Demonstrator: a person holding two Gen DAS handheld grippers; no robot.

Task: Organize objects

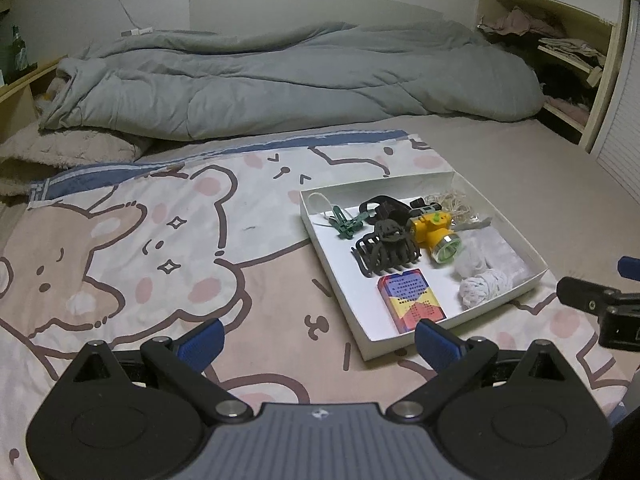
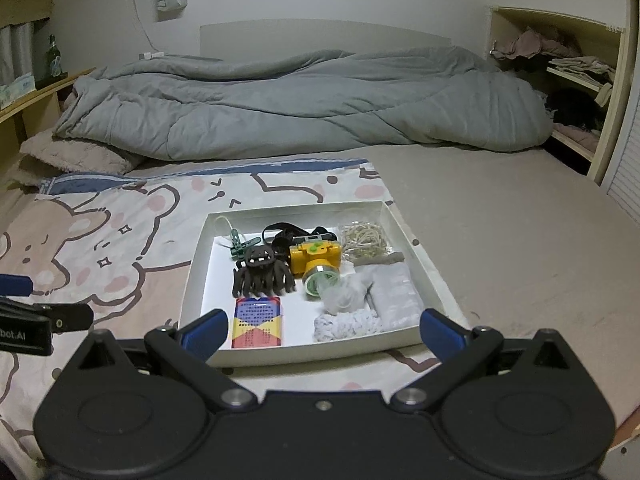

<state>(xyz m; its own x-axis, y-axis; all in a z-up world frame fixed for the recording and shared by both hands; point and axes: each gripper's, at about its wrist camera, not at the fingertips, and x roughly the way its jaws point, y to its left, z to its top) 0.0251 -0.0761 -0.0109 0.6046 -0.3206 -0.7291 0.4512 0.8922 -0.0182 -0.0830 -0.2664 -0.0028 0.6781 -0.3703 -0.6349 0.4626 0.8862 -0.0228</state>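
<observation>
A shallow white box (image 1: 330, 258) (image 2: 196, 264) lies on the cartoon bedsheet. Inside it are a brown hair claw (image 1: 386, 249) (image 2: 262, 270), a yellow headlamp (image 1: 436, 236) (image 2: 316, 262), a green clothes peg (image 1: 347, 222) (image 2: 240, 246), a colourful card pack (image 1: 410, 298) (image 2: 258, 322), rubber bands (image 2: 364, 238) and white cloth pieces (image 1: 482, 284) (image 2: 348, 322). My left gripper (image 1: 318, 338) hovers open, near the box's front left corner. My right gripper (image 2: 320, 330) hovers open just before the box's near wall. Both hold nothing.
A grey duvet (image 1: 288, 80) (image 2: 304, 108) is heaped across the back of the bed. Open shelves with clothes (image 1: 560, 52) (image 2: 576, 76) stand at the right. A green bottle (image 2: 53, 60) is on a ledge at the left. Bare beige mattress (image 2: 520, 240) lies right of the box.
</observation>
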